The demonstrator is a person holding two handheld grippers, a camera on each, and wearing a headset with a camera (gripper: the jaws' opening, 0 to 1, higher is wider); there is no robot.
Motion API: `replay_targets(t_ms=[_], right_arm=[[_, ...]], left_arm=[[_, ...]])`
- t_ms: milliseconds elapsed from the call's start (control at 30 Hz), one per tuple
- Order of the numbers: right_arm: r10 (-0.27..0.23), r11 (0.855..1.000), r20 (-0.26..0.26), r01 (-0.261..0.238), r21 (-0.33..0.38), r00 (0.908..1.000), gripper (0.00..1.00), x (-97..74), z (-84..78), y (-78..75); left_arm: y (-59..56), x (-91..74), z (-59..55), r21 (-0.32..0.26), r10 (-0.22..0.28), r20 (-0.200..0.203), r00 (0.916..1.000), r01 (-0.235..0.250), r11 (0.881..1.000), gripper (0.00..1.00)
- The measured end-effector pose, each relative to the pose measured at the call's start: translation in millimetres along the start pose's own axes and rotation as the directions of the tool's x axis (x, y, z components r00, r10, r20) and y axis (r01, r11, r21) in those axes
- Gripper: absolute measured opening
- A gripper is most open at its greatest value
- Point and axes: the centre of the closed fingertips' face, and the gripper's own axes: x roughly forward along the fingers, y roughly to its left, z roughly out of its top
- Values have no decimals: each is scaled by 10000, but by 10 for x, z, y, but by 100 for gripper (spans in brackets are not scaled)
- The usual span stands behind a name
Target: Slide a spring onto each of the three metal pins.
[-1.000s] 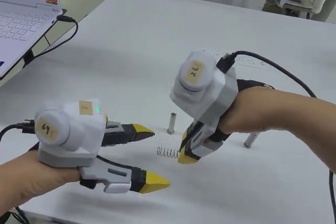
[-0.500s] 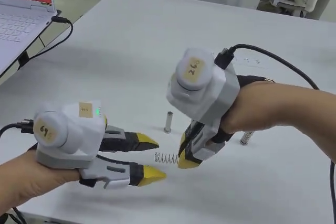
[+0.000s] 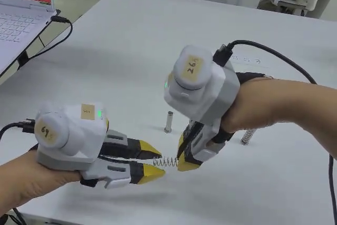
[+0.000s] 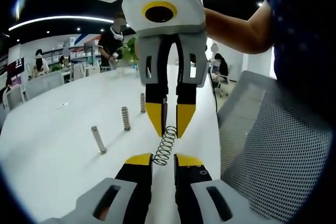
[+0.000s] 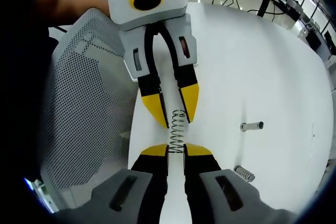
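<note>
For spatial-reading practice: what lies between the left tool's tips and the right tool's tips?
A spring, reaching from the left tool to the right tool, seen in the left gripper view.

left tongs (image 3: 152, 162) w/ rd sticker (image 3: 46, 131) marked "69" & right tongs (image 3: 184, 157) w/ sticker (image 3: 194, 68) marked "26", both handwritten.

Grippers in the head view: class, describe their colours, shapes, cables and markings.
Both have rounded white-and-grey housings and black jaws with yellow wedge tips. The left gripper carries a round tan sticker reading 69, the right gripper one reading 26. A black cable plugs into the right one.
</note>
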Motion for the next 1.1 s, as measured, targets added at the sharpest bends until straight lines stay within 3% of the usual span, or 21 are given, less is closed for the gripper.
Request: replay_targets(t_ms=[267, 600, 1100], right_arm=[[138, 9998, -160, -140, -163, 9998, 8, 2, -12, 30], [133, 9996, -6, -133, -259, 9999, 8, -15, 14, 35], [95, 9997, 58, -94, -224, 9999, 12, 43, -27, 15]], left_arm=[[-7, 6, -25, 53, -135, -91, 9999, 136, 9999, 4], [-3, -7, -43, 184, -158, -97, 9998, 159, 9997, 2], [-25, -45, 42, 49, -7, 164, 9999, 6, 10000, 2]])
